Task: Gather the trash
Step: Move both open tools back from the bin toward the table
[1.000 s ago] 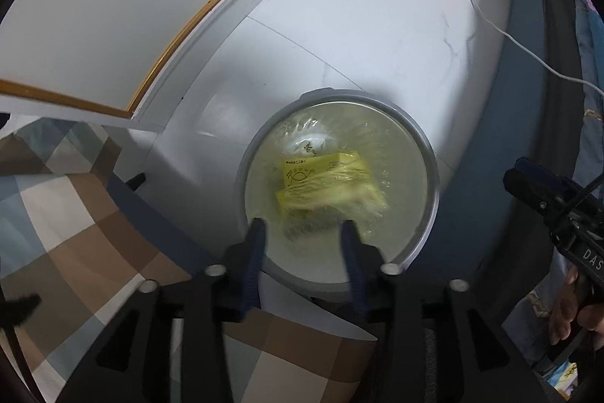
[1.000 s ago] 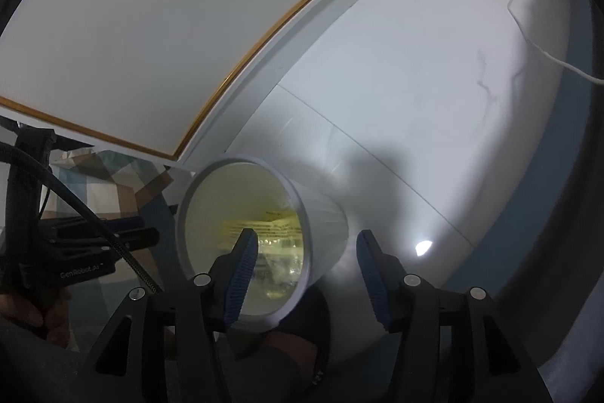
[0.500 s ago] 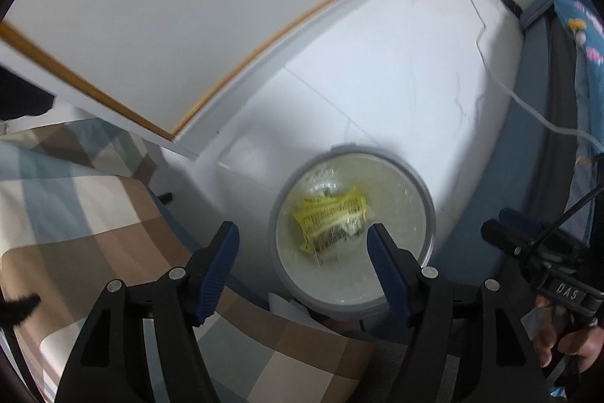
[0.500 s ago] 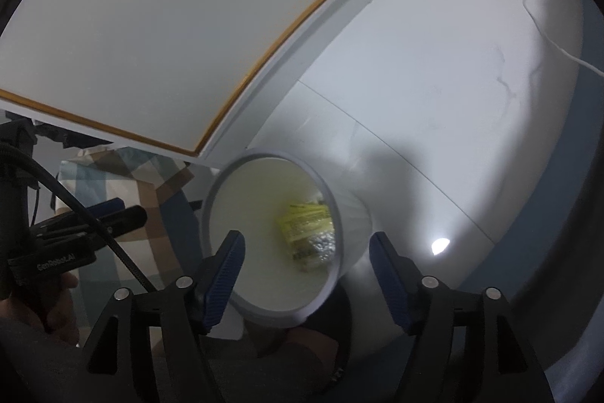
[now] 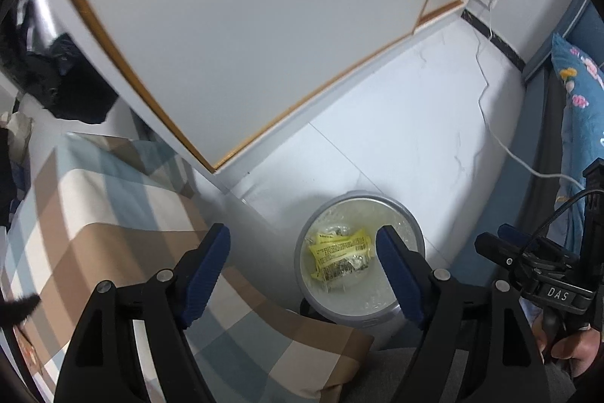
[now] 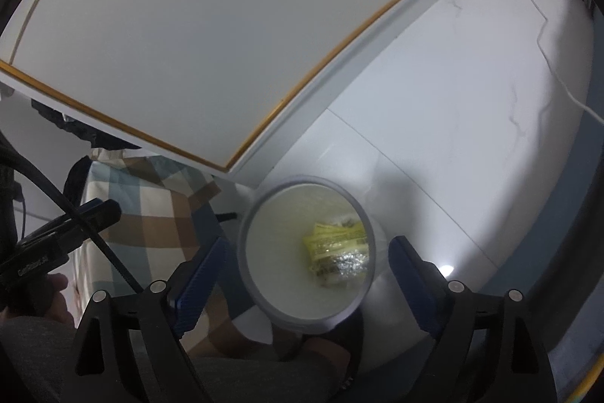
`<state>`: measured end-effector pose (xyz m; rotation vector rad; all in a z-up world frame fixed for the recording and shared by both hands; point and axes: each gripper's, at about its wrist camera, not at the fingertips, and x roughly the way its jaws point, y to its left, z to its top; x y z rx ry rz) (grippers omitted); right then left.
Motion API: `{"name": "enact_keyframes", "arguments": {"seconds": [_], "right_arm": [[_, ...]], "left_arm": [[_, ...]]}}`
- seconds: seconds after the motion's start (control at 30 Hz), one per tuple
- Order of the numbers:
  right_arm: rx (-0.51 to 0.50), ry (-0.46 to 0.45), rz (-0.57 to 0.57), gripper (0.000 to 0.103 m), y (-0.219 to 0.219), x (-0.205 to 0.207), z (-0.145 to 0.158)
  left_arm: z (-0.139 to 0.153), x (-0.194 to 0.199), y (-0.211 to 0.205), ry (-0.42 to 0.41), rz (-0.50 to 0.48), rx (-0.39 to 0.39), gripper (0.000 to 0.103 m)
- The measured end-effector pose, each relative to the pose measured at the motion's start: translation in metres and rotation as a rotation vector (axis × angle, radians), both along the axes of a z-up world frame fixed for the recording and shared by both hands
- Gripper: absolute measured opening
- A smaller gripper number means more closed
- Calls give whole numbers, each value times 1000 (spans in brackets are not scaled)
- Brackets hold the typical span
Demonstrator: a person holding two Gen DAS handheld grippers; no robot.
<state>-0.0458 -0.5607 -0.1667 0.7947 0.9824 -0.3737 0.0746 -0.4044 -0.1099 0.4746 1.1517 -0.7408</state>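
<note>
Trash collected: yellow snack wrapper lies inside the lined grey wastebasket on the white floor, while left gripper and right gripper, jaws just spread and empty, hover above, no other litter visible.

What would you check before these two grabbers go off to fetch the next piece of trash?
1. Yellow wrapper lies inside the bin: ok.
2. Left gripper empty, jaws just opened wide: ok.
3. Right gripper empty, jaws just opened wide: ok.
4. Bin upright on the floor: ok.
5. Both grippers clear of the bin's rim: ok.
6. Next piece of trash located: cannot tell, none shows in either view.
</note>
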Motion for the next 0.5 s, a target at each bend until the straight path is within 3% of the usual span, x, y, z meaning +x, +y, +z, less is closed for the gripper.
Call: {"name": "enact_keyframes", "arguments": {"seconds": [0.3, 0.5], "right_arm": [[-155, -90, 27, 96, 19, 6, 68], [-299, -212, 63, 96, 49, 11, 129]], "left_arm": [[45, 3, 49, -95, 105, -102, 77], [75, 5, 96, -191, 210, -178, 77]]}}
